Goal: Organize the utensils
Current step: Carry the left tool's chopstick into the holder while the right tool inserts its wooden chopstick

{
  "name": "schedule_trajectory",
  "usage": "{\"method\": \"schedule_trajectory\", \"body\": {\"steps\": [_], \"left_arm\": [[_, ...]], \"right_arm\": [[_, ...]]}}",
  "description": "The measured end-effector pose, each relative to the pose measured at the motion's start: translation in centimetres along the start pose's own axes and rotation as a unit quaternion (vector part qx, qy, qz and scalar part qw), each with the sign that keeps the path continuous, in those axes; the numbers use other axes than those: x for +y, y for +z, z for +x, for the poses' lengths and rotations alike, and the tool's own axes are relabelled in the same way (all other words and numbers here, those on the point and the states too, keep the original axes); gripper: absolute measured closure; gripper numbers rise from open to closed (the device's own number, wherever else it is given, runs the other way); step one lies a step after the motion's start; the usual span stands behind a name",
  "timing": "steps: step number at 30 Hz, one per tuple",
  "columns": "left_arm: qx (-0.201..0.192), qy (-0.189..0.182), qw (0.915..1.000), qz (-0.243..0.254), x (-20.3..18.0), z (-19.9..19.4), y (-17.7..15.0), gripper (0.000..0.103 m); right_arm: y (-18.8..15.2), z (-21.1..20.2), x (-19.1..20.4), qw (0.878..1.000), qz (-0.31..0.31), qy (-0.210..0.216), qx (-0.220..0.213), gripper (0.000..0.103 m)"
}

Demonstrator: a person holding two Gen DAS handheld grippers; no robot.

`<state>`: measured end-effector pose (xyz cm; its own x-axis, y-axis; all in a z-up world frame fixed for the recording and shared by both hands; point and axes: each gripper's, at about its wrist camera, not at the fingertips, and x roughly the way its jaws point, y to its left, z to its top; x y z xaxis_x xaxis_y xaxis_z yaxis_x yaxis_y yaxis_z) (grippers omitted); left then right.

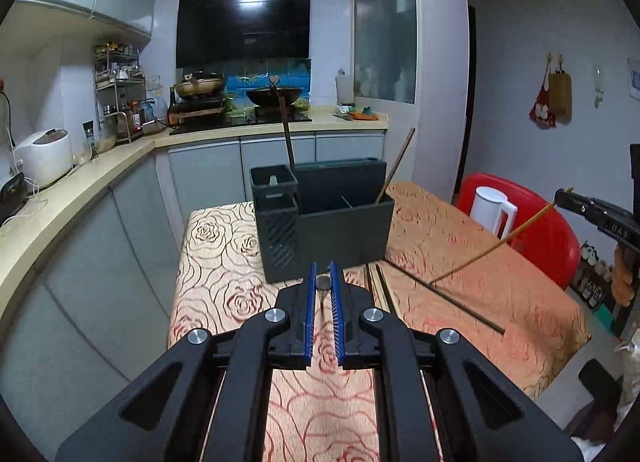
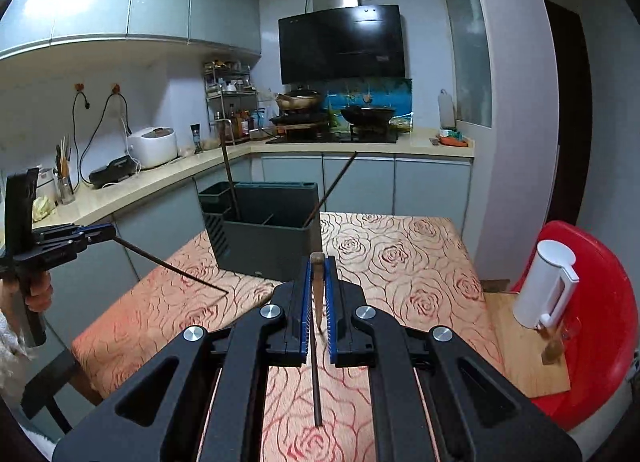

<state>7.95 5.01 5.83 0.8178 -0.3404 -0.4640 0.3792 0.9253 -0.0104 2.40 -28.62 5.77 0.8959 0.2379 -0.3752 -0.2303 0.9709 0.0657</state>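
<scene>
A table (image 1: pixel 224 246) covered in a rose-patterned cloth (image 2: pixel 400 254) lies below the claws. A dark utensil holder (image 1: pixel 332 222) stands on it, just ahead of them.

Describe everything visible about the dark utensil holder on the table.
The utensil holder is a dark grey box, apparently plastic, standing upright on the rose-patterned tablecloth. It has a wide main bin split by dividers, a taller rear section, and a slotted side caddy on its left in both views. Two chopsticks lean in the main bin, one at each end. Neither gripper touches it.
</scene>
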Motion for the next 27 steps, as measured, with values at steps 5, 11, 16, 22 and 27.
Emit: {"method": "schedule_trajectory", "body": {"steps": [5,11,16,22,27], "left_arm": [[0.003,-0.004,1.0000,-0.005,0.4,0.8,1.8,0.096],[0.005,-0.004,0.9999,-0.009,0.9,1.7,3.4,0.096],[0.010,-0.001,0.9999,-0.003,1.1,2.5,5.0,0.096],[0.007,-0.004,0.9999,0.012,0.5,2.8,7.3,0.096],[0.001,-0.003,0.9997,0.026,-0.3,3.1,9.6,0.096]], "right_arm": [[1.8,1.4,-0.5,1.000,0.011,0.005,0.002,0.096],[4.5,3.4,-0.9,1.000,0.025,0.010,0.007,0.096],[7.0,4.4,-0.9,0.999,0.029,0.017,0.004,0.096],[9.5,4.8,-0.2,1.000,0.017,0.023,-0.010,0.096],[11.2,5.4,0.5,0.999,0.009,0.027,-0.017,0.096]]}}
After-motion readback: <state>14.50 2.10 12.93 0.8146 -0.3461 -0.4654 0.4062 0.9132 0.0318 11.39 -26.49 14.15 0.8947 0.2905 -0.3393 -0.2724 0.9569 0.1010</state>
